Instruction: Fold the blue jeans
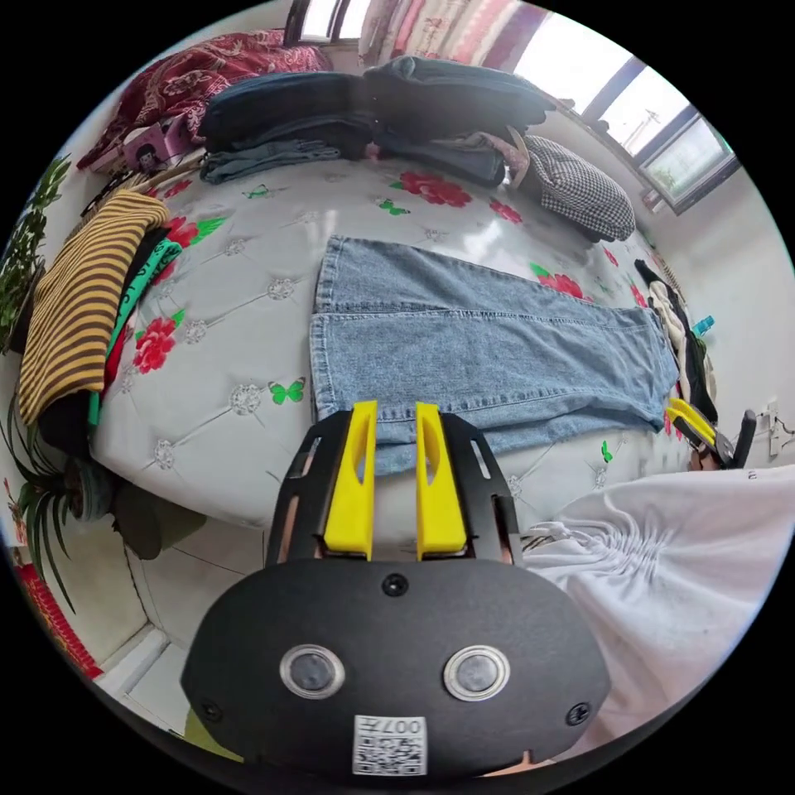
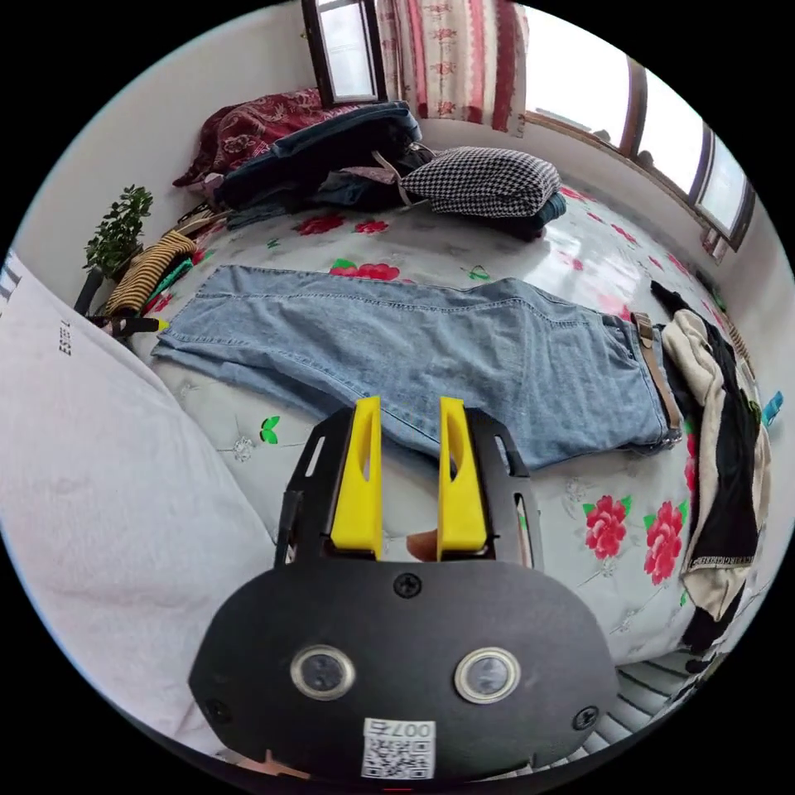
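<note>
Blue jeans point(image 1: 489, 348): light denim, laid flat on the bed, folded lengthwise with one leg over the other; they run along the bed's near edge, hems toward the striped garment, waistband with a brown belt point(image 2: 656, 364) toward the dark clothes heap; one hem reaches just under the left claw's tips.
Left claw point(image 1: 395, 410): yellow jaws spread with a narrow gap, nothing between them; poised at the near edge of the bed above the hem end of the jeans; whether the tips touch the denim cannot be told.
Right claw point(image 2: 409, 406): yellow jaws spread, pinching nothing; held over the near edge of the bed beside the long side of the jeans.
Bed point(image 1: 248, 348): grey quilted cover printed with red flowers and green butterflies.
Striped garment point(image 1: 79, 306): yellow and brown, draped over the bed's end beyond the hems.
Folded dark clothes point(image 1: 373, 108): stacked along the far edge.
Checked pillow point(image 2: 484, 182): far edge, beside the dark stack.
Clothes heap point(image 2: 725, 447): black and cream, at the bed's end past the waistband.
Person: white clothing point(image 2: 99, 513) at the near side.
</note>
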Demonstrator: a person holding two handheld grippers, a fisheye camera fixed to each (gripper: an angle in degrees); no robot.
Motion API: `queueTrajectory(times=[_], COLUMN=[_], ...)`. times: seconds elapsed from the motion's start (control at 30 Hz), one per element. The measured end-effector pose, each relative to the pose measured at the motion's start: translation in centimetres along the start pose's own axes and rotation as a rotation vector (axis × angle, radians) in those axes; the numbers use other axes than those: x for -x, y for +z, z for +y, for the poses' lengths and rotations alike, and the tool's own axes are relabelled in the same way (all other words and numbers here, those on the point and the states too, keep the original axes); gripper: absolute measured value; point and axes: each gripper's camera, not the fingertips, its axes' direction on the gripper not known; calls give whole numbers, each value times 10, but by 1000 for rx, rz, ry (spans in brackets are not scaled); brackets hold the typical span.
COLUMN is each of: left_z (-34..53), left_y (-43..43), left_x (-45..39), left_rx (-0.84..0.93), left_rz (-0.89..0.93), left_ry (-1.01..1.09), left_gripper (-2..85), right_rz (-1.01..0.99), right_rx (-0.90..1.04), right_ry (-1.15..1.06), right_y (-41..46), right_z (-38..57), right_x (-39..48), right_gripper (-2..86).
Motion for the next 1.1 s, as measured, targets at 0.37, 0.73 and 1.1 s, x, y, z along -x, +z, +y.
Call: queueTrajectory(times=[0.37,0.73,1.1], left_z=[-14,63,71], left_y=[-17,-3,-33], left_x=[-32,26,118], left_rx=[55,134,-82], left_rz=[-160,17,330], left_ry=[284,99,-314], left_gripper=[-9,-8,209], right_rz=[79,101,35], right_rx=[161,311,14], right_ry=[-163,-187,138], right_y=[19,61,-7], right_z=[-56,-40,-7], right_x=[20,37,19], right_gripper=[5,0,3])
